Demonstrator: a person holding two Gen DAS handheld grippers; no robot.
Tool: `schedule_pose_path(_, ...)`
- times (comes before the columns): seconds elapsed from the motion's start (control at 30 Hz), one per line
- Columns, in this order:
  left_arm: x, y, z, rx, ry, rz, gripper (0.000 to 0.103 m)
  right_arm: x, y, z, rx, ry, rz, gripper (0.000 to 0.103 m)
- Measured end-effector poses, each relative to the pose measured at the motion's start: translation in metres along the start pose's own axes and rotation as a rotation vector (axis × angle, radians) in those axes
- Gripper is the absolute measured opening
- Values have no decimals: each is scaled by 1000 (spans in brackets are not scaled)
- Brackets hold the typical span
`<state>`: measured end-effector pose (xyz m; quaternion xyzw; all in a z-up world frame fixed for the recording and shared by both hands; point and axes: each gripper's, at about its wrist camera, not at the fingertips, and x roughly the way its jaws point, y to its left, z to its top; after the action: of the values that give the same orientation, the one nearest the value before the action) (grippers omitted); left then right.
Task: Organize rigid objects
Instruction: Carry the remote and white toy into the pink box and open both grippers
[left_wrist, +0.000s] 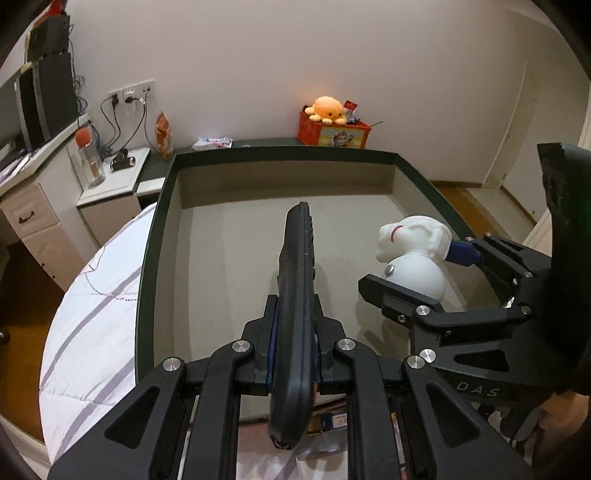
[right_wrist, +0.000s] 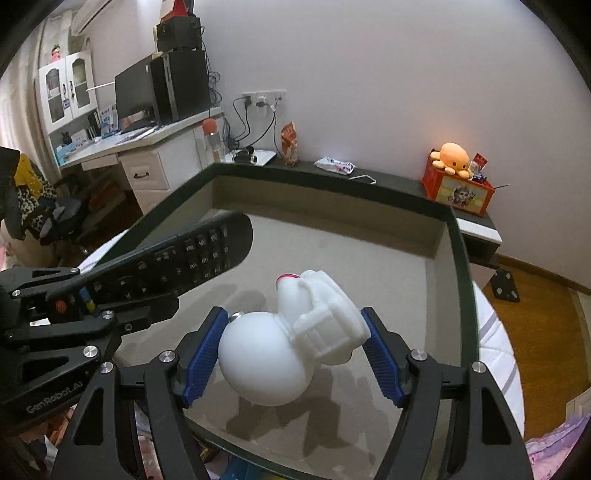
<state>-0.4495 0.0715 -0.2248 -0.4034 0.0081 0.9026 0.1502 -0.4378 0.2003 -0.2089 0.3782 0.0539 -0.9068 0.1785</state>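
Here the left gripper (left_wrist: 293, 332) clamps a black remote control (left_wrist: 295, 295) edge-up near its rear end, so its far end may swing, while the white astronaut figurine (right_wrist: 291, 339) between the right gripper (right_wrist: 291, 354) jaws could roll free above the tray (right_wrist: 458, 236).

A black remote (right_wrist: 177, 258) and a white figurine (right_wrist: 291, 339) are seen. Blue pads (right_wrist: 201, 356) are shown; the tray (left_wrist: 159, 236) rim appears dark green.

Left gripper (left_wrist: 293, 332) clamping remote (left_wrist: 295, 295), tray (left_wrist: 155, 236)
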Motion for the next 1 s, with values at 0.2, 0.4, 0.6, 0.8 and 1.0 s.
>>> schedule_pose_path(0.2, -10, 3, 1, -30, -38, 26, 25, -5, -1, 0, 15, -9, 11, 74)
schedule_pose_path(0.4, -37, 17, -6, -92, -101, 64, 86, -20, -5, -3, 48, -41, -35, 82)
schedule_pose_path(0.6, -86, 19, -22, -95, -143, 70, 92, -54, -4, -8, 77, -97, -53, 82)
schedule_pose_path(0.8, -152, 11, -48, -97, -285, 103, 103, -115, 0, -22, 113, -229, -62, 84)
schedule_pose_path(1.0, -184, -1, -75, -36, -289, 169, 103, -159, 13, -42, 96, -312, -82, 103)
